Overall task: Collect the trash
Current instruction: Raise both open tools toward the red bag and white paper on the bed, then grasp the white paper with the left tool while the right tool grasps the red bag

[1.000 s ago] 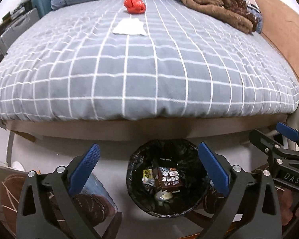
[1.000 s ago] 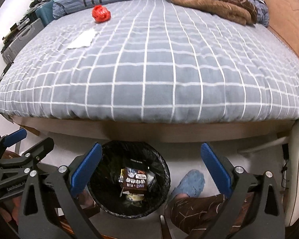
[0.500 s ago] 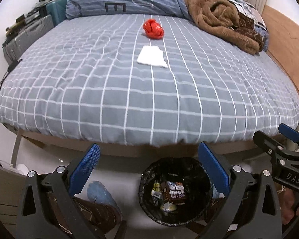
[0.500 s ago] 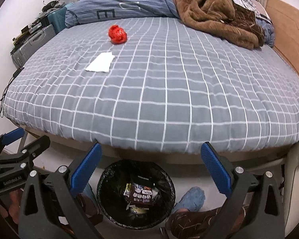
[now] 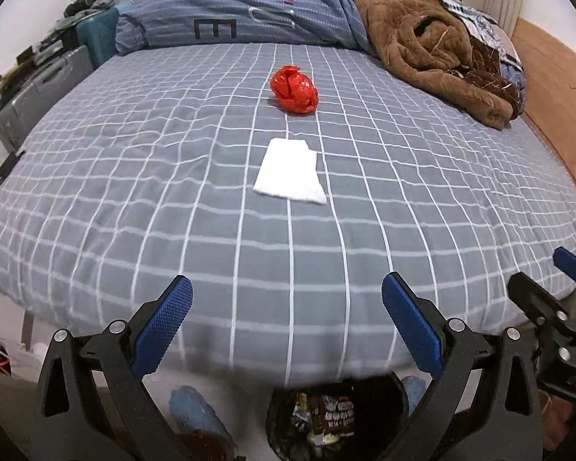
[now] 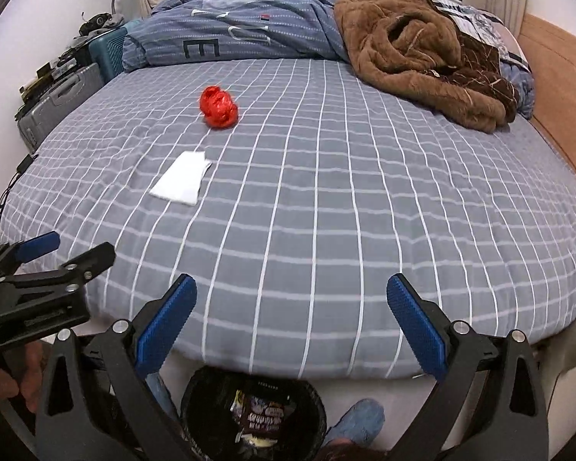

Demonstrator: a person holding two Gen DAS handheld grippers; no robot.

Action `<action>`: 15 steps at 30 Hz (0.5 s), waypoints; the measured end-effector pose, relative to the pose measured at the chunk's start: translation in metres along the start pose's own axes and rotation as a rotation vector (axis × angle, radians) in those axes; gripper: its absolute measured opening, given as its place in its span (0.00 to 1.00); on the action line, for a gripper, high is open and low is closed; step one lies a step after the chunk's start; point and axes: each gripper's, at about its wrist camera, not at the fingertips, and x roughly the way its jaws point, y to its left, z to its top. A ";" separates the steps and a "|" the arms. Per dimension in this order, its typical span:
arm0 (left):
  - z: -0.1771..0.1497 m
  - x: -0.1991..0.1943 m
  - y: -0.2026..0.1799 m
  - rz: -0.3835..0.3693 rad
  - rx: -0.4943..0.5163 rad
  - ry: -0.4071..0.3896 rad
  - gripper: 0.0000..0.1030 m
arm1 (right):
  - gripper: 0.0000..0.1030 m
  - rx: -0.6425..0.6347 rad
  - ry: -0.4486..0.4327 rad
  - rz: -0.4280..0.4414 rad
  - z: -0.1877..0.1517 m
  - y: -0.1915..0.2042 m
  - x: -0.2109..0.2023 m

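A crumpled red wrapper [image 5: 295, 90] [image 6: 218, 108] lies on the grey checked bed, with a flat white tissue [image 5: 291, 173] [image 6: 182, 183] just in front of it. Below the bed's near edge stands a black-lined trash bin [image 5: 338, 418] [image 6: 253, 415] holding several wrappers. My left gripper [image 5: 288, 326] hangs open and empty over the bed's front edge, in line with the tissue. My right gripper [image 6: 292, 326] is open and empty too, further right, with the tissue ahead to its left. Each gripper shows at the edge of the other's view.
A brown fleece blanket [image 5: 434, 50] and a blue duvet [image 5: 249, 15] are piled at the far end of the bed. Suitcases [image 5: 38, 92] stand along the left wall, a wooden headboard [image 5: 556, 88] on the right. Blue slippers [image 6: 357, 422] lie beside the bin.
Both grippers have risen from over the bin to above the bed's edge and tilted up. The tissue and red wrapper now appear closer. Both grippers stayed open.
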 end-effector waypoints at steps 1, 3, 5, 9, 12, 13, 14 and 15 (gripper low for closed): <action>0.005 0.007 -0.001 0.000 -0.001 0.005 0.94 | 0.93 0.001 0.001 0.000 0.004 -0.001 0.005; 0.016 0.022 -0.002 -0.005 -0.004 0.016 0.94 | 0.93 0.000 0.004 -0.004 0.014 -0.005 0.017; 0.029 0.040 -0.004 -0.003 -0.007 0.025 0.94 | 0.93 -0.003 0.010 -0.007 0.024 -0.009 0.030; 0.055 0.076 -0.007 0.005 -0.012 0.041 0.93 | 0.93 -0.006 0.018 -0.012 0.040 -0.015 0.055; 0.070 0.102 -0.008 0.007 -0.014 0.064 0.87 | 0.93 -0.010 0.021 -0.011 0.050 -0.018 0.072; 0.073 0.108 -0.010 0.007 -0.010 0.074 0.84 | 0.93 -0.012 0.024 -0.010 0.054 -0.018 0.078; 0.077 0.118 -0.011 0.010 -0.007 0.088 0.83 | 0.93 -0.014 0.027 -0.008 0.057 -0.019 0.085; 0.079 0.124 -0.012 0.012 -0.007 0.098 0.82 | 0.93 -0.015 0.028 -0.007 0.059 -0.019 0.089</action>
